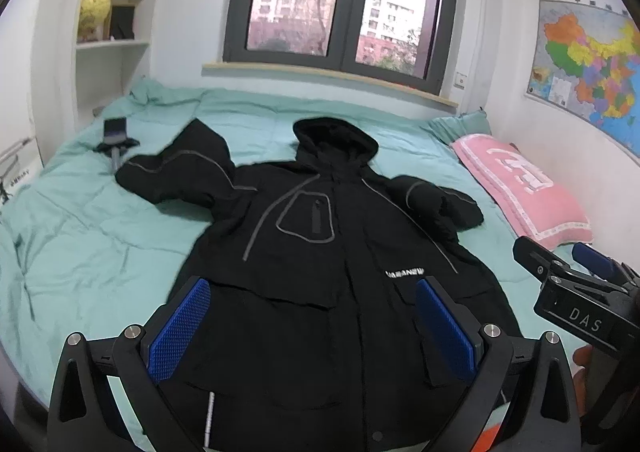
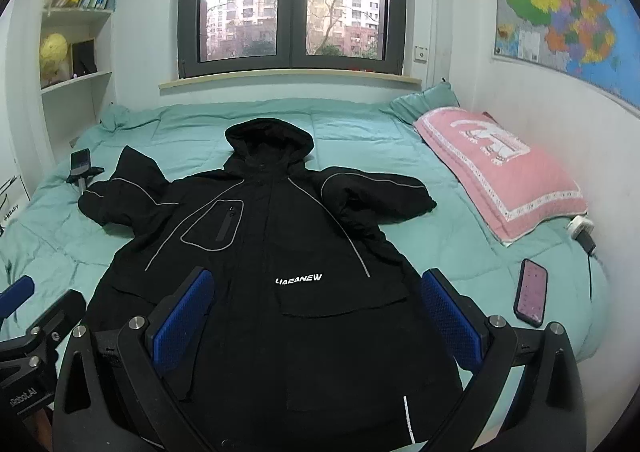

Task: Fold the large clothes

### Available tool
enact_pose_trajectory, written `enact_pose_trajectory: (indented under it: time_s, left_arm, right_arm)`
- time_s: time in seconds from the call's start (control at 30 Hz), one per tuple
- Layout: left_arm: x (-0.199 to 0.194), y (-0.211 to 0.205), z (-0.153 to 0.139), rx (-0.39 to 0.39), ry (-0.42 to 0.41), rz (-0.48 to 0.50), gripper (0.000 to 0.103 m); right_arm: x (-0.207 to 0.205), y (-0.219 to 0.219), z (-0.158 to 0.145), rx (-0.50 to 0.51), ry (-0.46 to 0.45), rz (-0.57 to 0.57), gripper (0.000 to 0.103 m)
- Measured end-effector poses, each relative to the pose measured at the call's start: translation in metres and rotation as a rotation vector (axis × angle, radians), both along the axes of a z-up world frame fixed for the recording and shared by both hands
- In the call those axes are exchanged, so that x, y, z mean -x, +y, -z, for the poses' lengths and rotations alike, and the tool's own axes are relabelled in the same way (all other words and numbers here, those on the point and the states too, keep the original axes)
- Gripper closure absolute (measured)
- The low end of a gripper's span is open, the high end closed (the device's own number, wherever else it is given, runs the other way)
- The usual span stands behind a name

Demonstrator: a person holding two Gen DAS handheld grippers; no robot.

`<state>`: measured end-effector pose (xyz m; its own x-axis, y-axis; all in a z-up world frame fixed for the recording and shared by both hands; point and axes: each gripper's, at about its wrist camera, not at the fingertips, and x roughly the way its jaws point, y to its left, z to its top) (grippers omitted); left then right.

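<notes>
Lying front-up on the teal quilt (image 2: 360,132) is a black hooded jacket (image 2: 276,252), hood toward the window (image 2: 292,0), both sleeves spread sideways and bunched at the cuffs. The left gripper (image 1: 312,328) hangs above the jacket's lower half with its blue pads (image 1: 180,328) spread wide and nothing between them but air. The right gripper (image 2: 316,324) hangs beside it over the same hem area, jaws equally wide apart, gripping nothing. A pink pillow (image 2: 504,176) sits off the jacket's right sleeve, near the wall map (image 2: 568,8). A phone (image 2: 531,294) lies on the quilt nearer than the pillow, well clear of the jacket. Beyond the other sleeve, a small phone stand (image 2: 82,168) rests near the bookshelf (image 2: 76,32).
</notes>
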<state>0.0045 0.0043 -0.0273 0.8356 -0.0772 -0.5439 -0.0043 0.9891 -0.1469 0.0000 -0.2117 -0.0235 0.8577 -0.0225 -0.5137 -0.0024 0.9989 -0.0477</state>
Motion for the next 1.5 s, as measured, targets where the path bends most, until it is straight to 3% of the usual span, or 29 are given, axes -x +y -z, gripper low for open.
enact_pose_trajectory:
  time_s: [0.47, 0.9, 1.1, 1.5]
  left_arm:
    - [-0.002, 0.013, 0.006, -0.005, 0.015, -0.026, 0.001]
    - [-0.014, 0.013, 0.015, 0.002, 0.095, -0.044, 0.001]
    - [-0.026, 0.013, 0.02, 0.03, 0.088, -0.063, 0.001]
    - [-0.043, 0.006, 0.014, 0.011, 0.06, -0.059, 0.001]
  right_arm:
    - [-0.001, 0.007, 0.004, 0.018, 0.003, -0.008, 0.0]
    - [-0.015, 0.003, 0.012, -0.004, 0.036, -0.017, 0.0]
    - [-0.027, 0.001, 0.02, -0.017, 0.058, -0.024, 0.0]
    - [-0.051, -0.005, 0.03, -0.033, 0.081, -0.028, 0.0]
